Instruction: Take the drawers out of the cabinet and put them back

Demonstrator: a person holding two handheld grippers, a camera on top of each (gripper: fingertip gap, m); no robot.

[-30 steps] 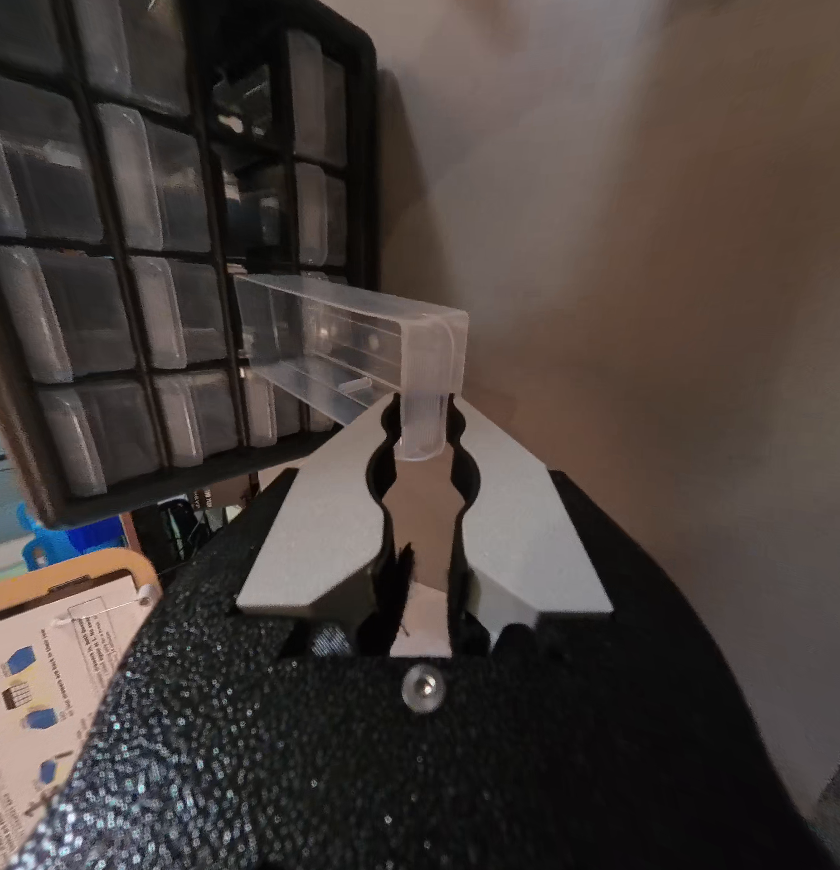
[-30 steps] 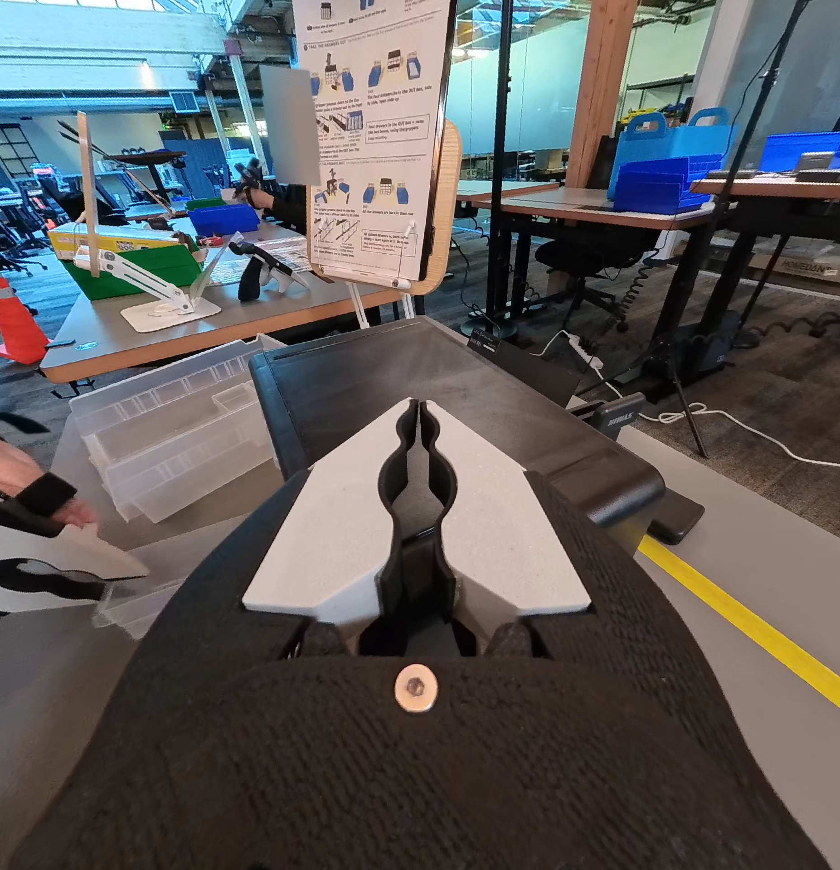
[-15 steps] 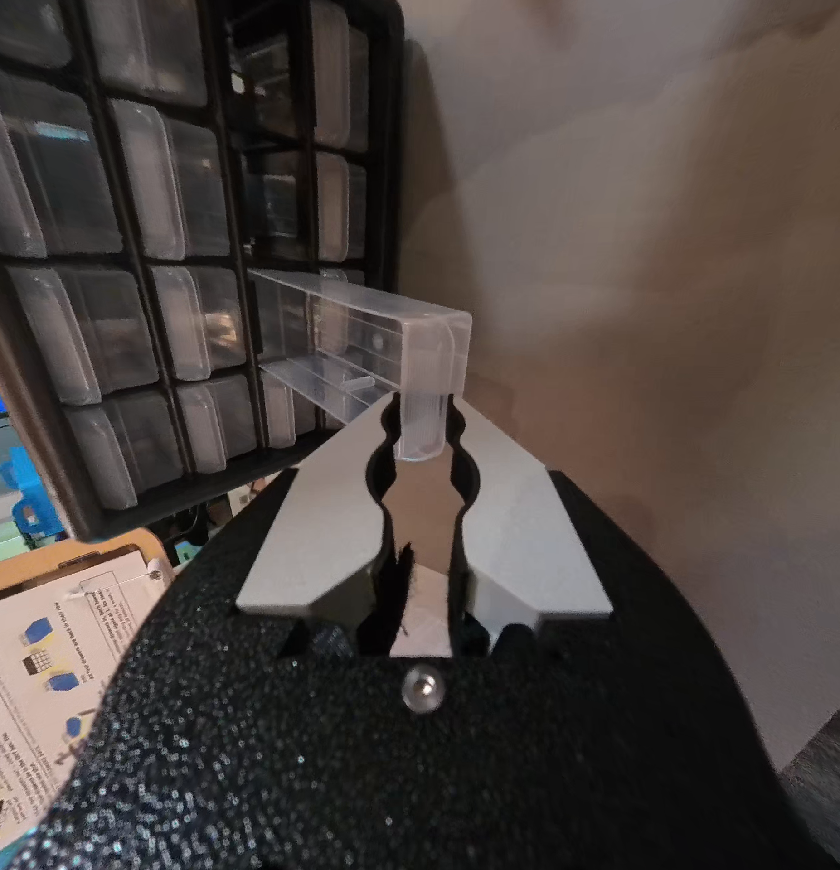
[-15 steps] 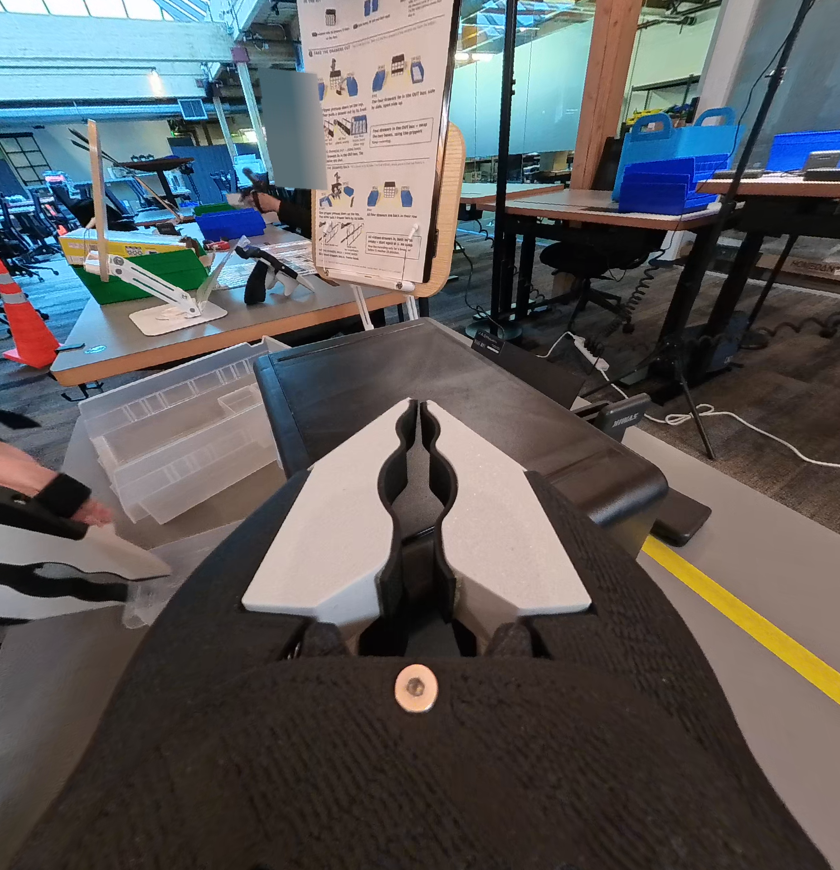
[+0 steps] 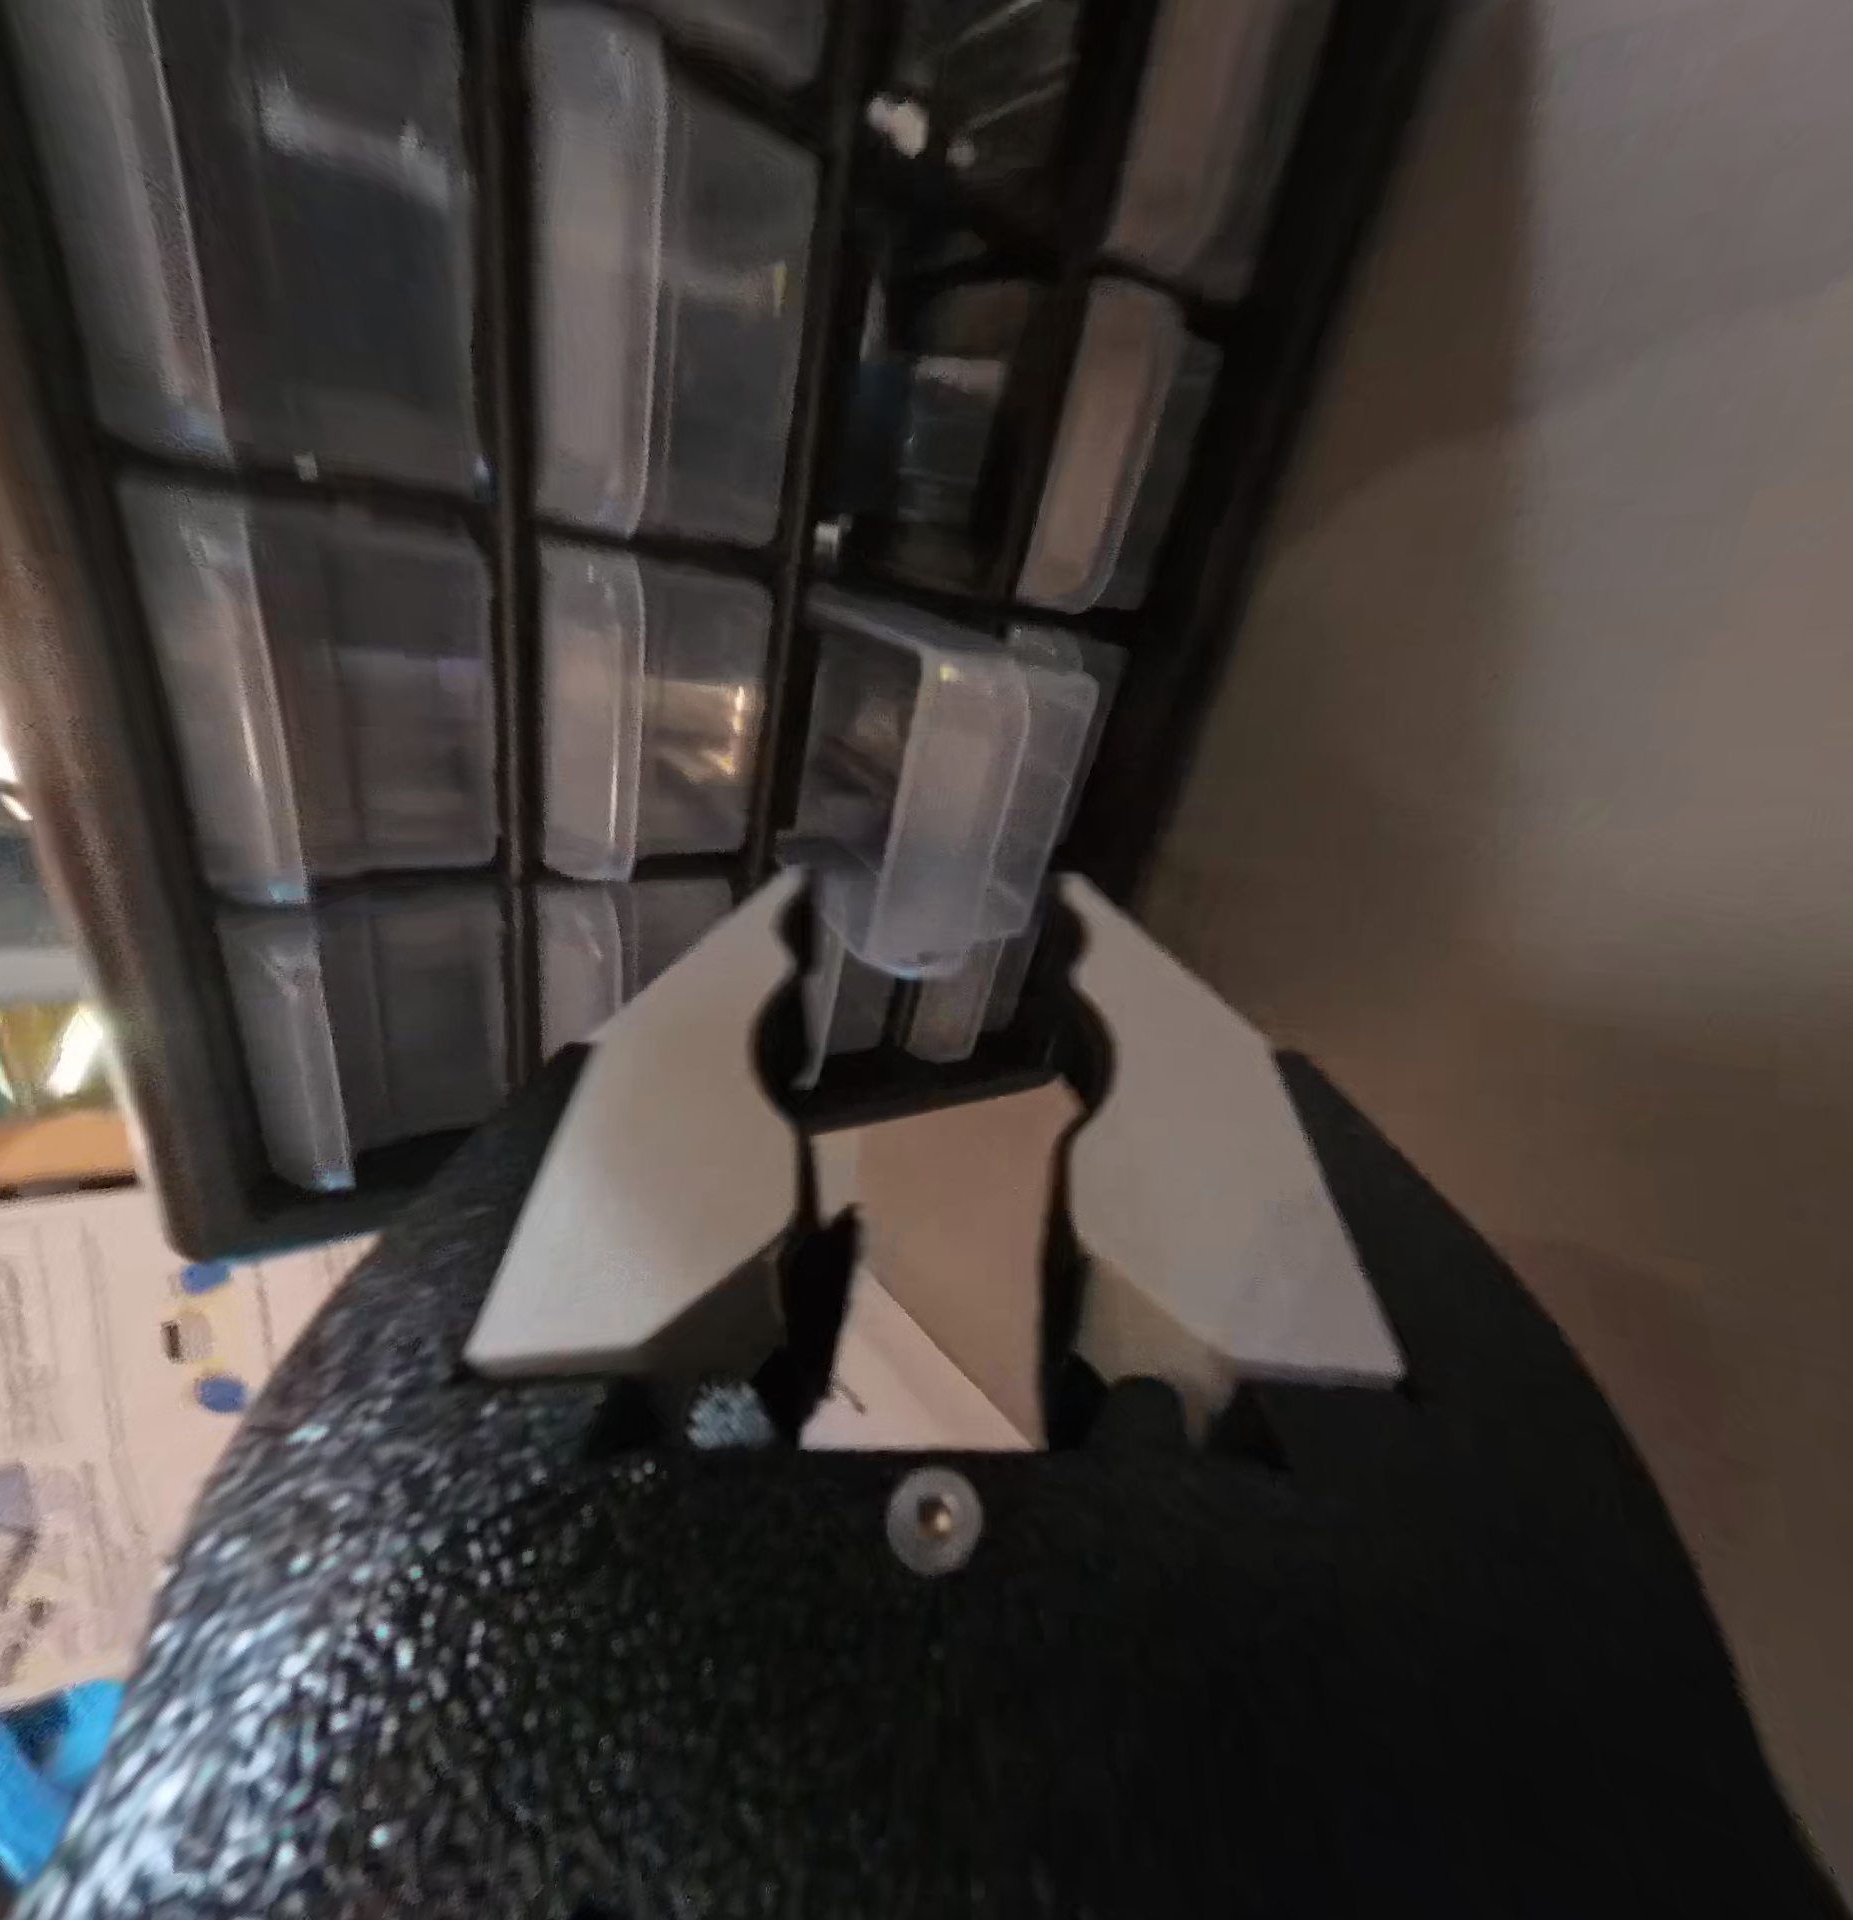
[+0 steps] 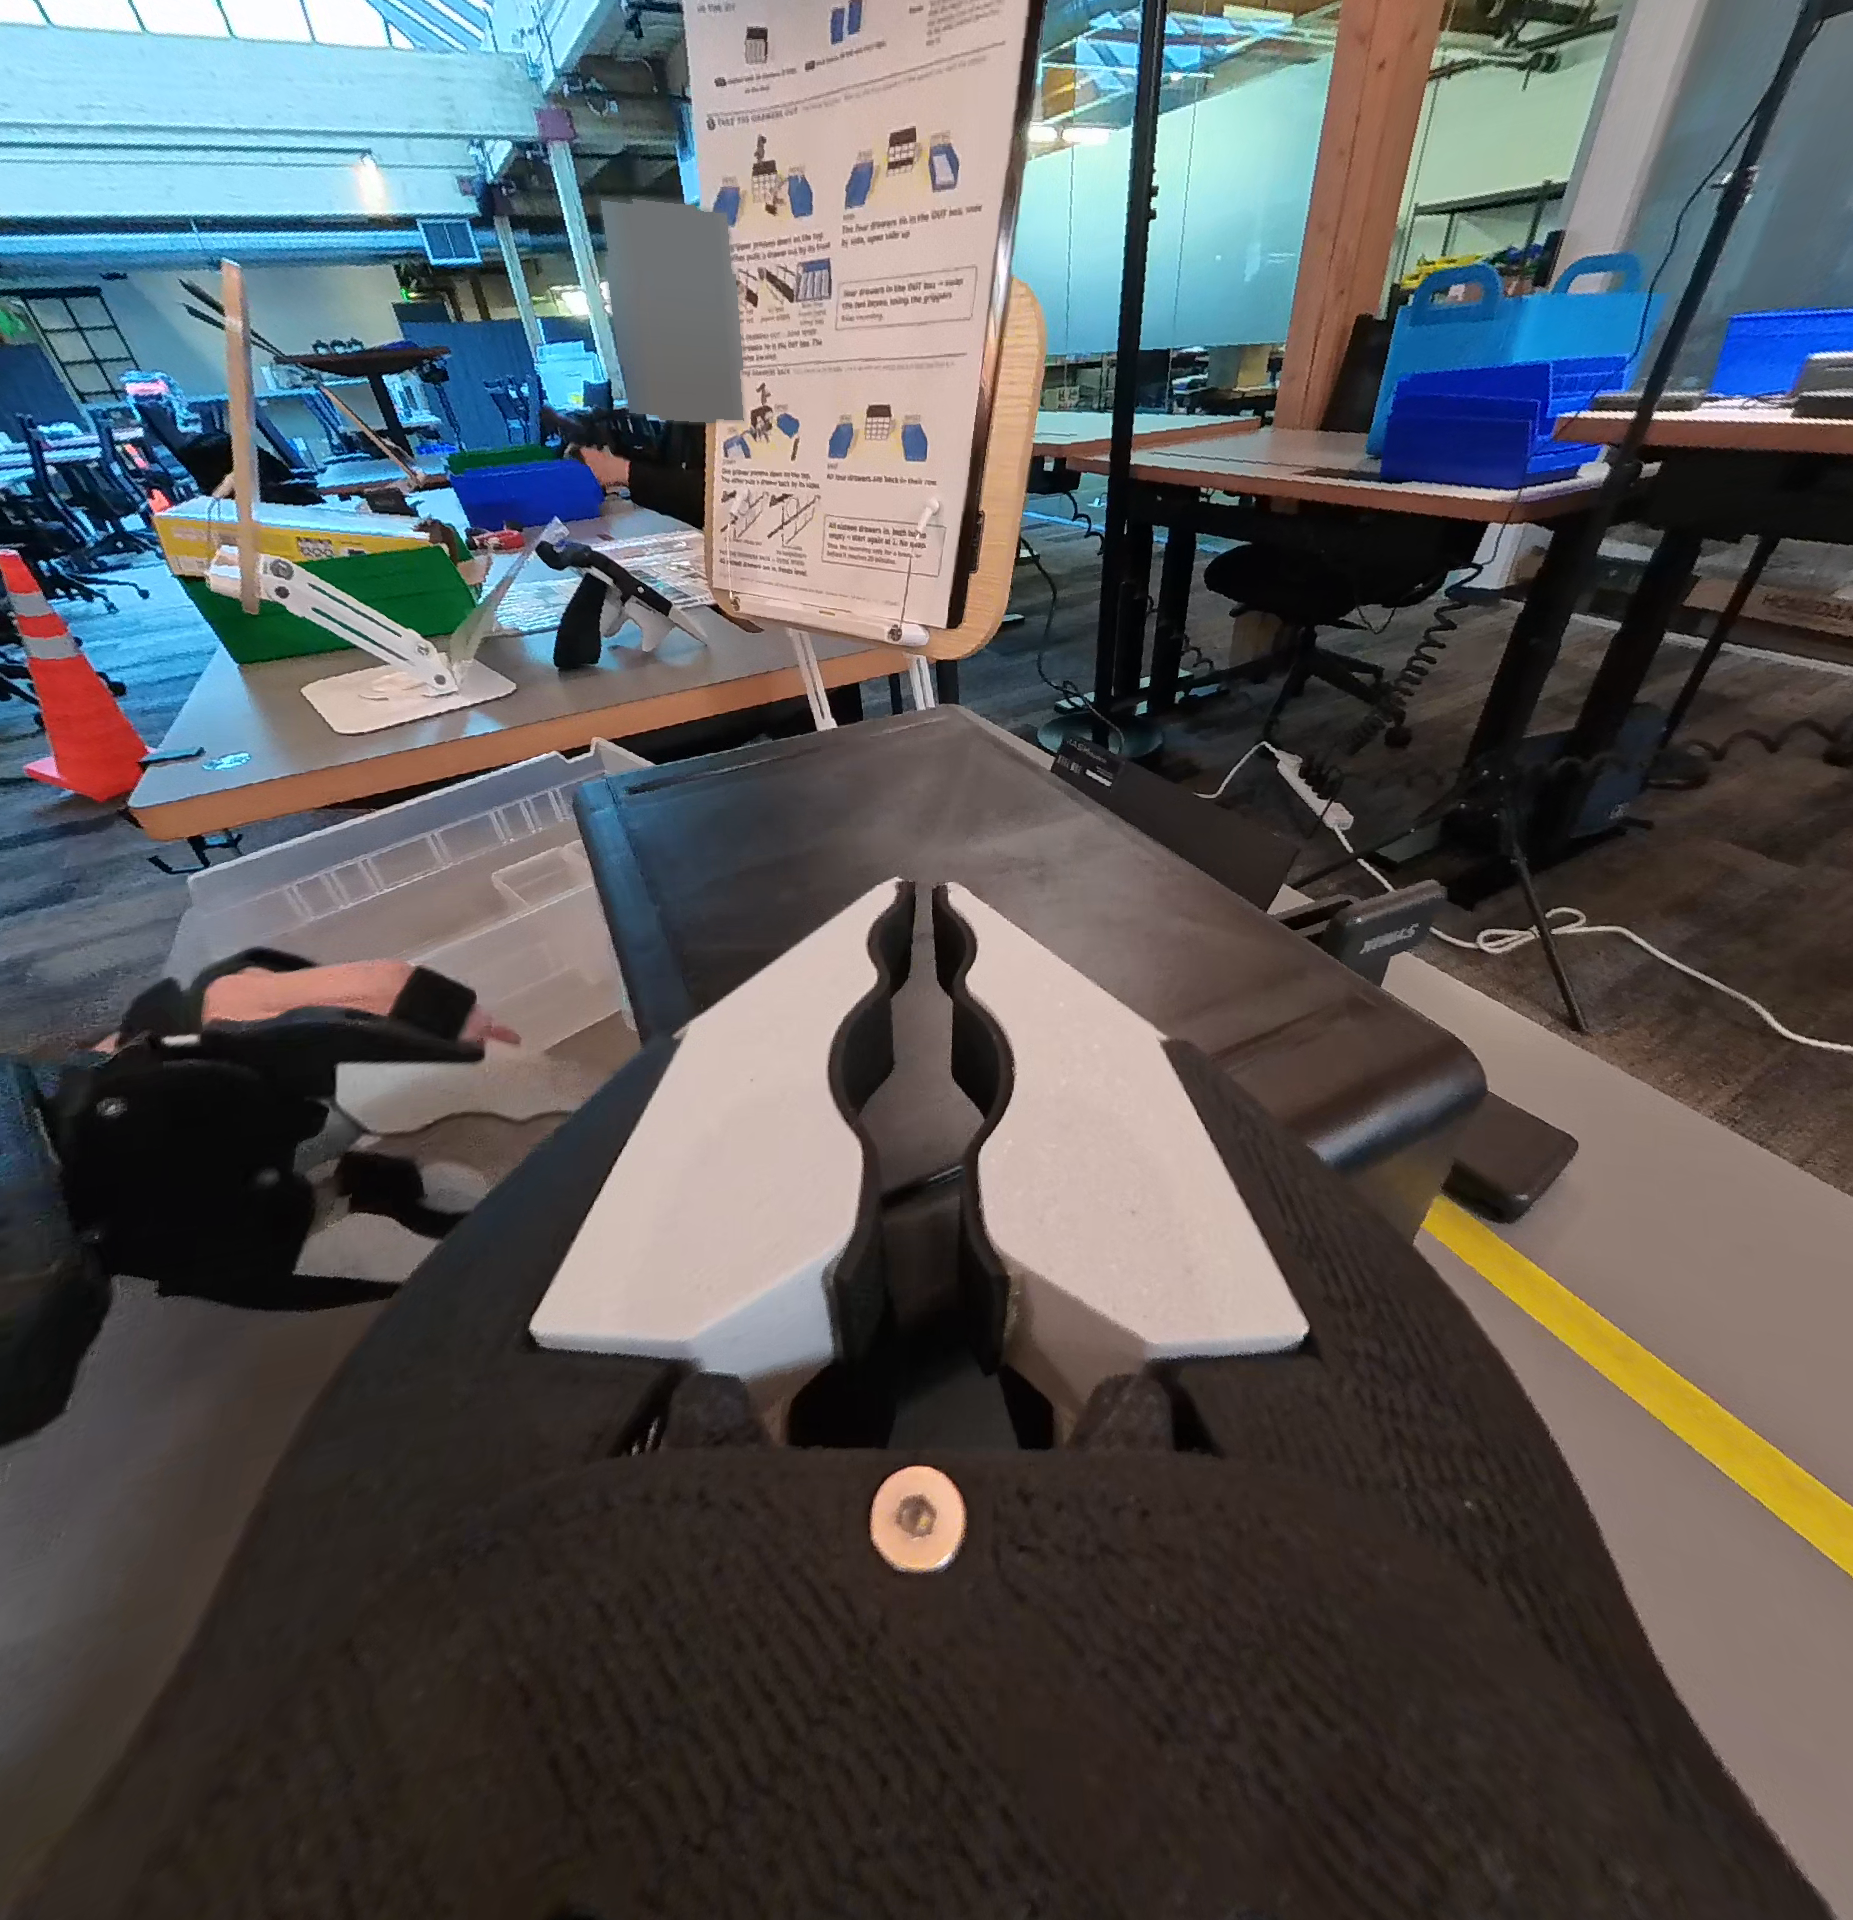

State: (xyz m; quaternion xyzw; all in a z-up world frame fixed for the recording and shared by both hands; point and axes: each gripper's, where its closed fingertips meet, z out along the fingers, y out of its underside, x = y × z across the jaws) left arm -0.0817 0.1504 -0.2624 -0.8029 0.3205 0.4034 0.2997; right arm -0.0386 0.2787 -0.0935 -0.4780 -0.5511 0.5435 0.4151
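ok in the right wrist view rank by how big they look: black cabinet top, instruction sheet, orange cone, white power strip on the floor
1. black cabinet top, nearest the camera, which inflates it
2. instruction sheet
3. orange cone
4. white power strip

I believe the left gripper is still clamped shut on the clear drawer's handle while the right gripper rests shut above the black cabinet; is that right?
Not quite. In the left wrist view the left gripper is open: its fingers stand apart on either side of the clear drawer, whose handle sits between them unclamped. The rest holds: the right gripper is shut above the black cabinet.
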